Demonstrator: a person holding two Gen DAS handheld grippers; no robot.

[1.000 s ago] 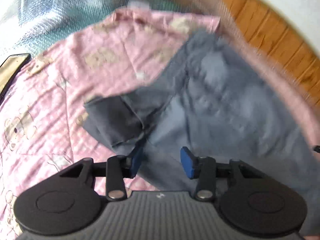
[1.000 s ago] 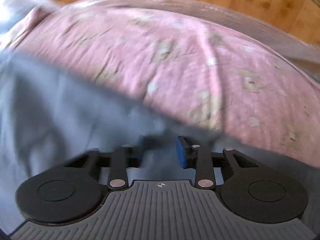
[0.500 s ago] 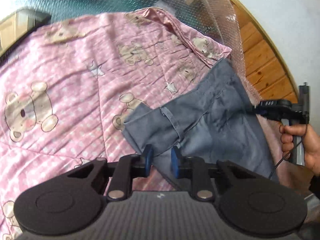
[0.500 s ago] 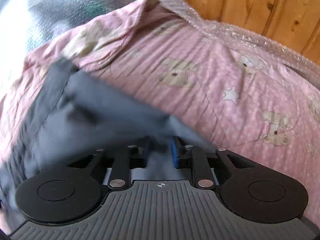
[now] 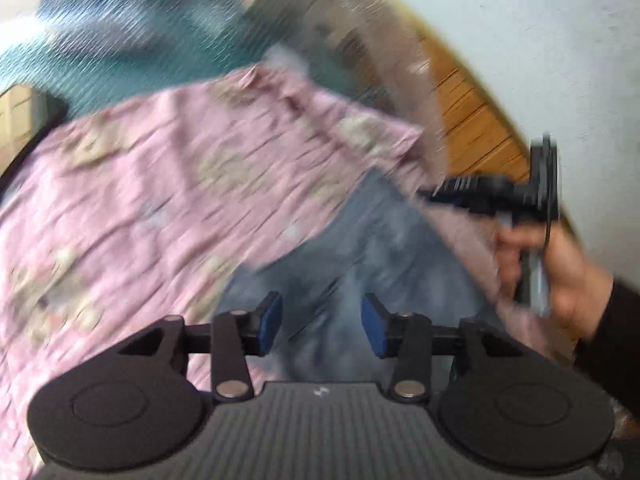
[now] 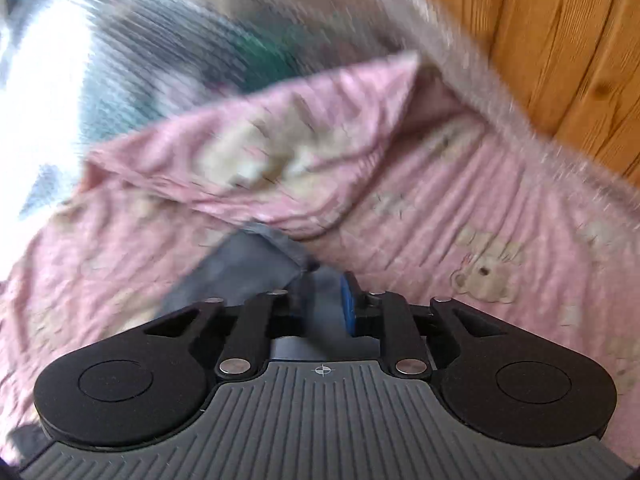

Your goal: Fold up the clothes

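At far left in the left wrist view, a dark-edged object (image 5: 24,120) is lying at the border of the bed, too blurred to identify. Beside it, a teal bubble-textured covering (image 5: 120,52) is spreading across the head of the bed, and a pink bear-print sheet (image 5: 140,200) is covering the bed surface below it, creased throughout. Toward the centre, the grey-blue garment (image 5: 360,248) is lying on the pink sheet, its near part reaching under the left claw (image 5: 322,322), whose blue pads are standing wide apart with nothing between them. Further right, wooden panelling (image 5: 476,120) is meeting a pale wall (image 5: 540,40). At right, a person's right hand (image 5: 560,272) in a dark sleeve is holding the other handheld device above the edge of the garment. Motion blur is softening the whole view.

In the right wrist view, bright light is washing out the left side, and the teal covering (image 6: 180,80) is showing beside it. At centre, a raised fold of the pink sheet (image 6: 280,160) is overlapping the far corner of the garment (image 6: 244,268). The right claw (image 6: 320,308) is pinching the garment, with grey-blue cloth filling the narrow gap between its pads. To the right, a printed bear (image 6: 484,272) is showing on the sheet, and vertical wooden boards (image 6: 560,48) are rising behind the bed.
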